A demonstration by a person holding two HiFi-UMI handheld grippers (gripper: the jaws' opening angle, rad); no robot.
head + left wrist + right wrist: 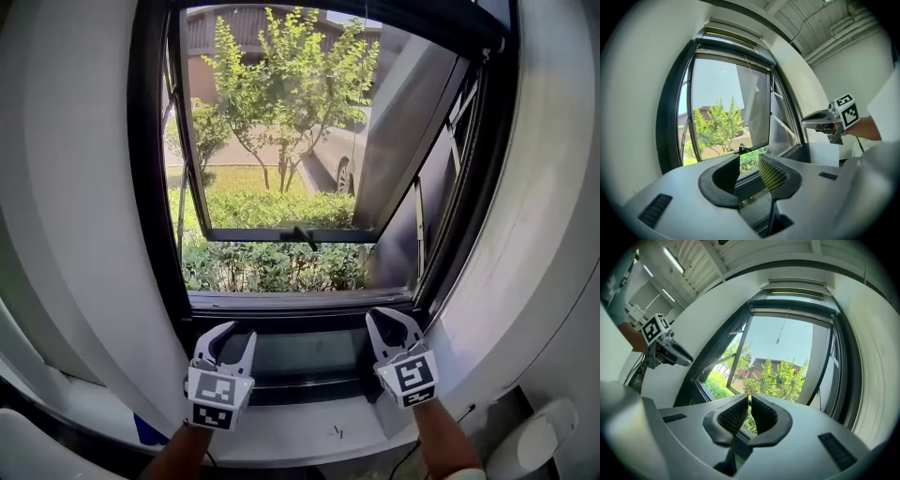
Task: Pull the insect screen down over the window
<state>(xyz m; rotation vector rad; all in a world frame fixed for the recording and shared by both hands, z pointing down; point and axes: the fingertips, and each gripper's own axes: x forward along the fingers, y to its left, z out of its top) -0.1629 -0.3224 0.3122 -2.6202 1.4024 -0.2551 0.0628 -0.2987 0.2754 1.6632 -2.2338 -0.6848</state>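
Observation:
The window (148, 187) has a dark frame, and its glass sash (281, 234) is swung outward toward a garden. The insect screen is rolled up in its housing (792, 304) along the top of the frame. A thin pull cord with a small knob (778, 340) hangs from it. My left gripper (236, 333) sits low by the bottom rail, left of centre, open a little with nothing between the jaws (750, 161). My right gripper (386, 317) is at the lower right of the frame, shut and empty (750, 399). Neither touches the cord.
A pale sill (309, 433) runs below the window. White wall curves around both sides of the opening. A handle (302, 232) sticks up from the sash's bottom rail. A white rounded object (534, 441) and a thin cable lie at lower right.

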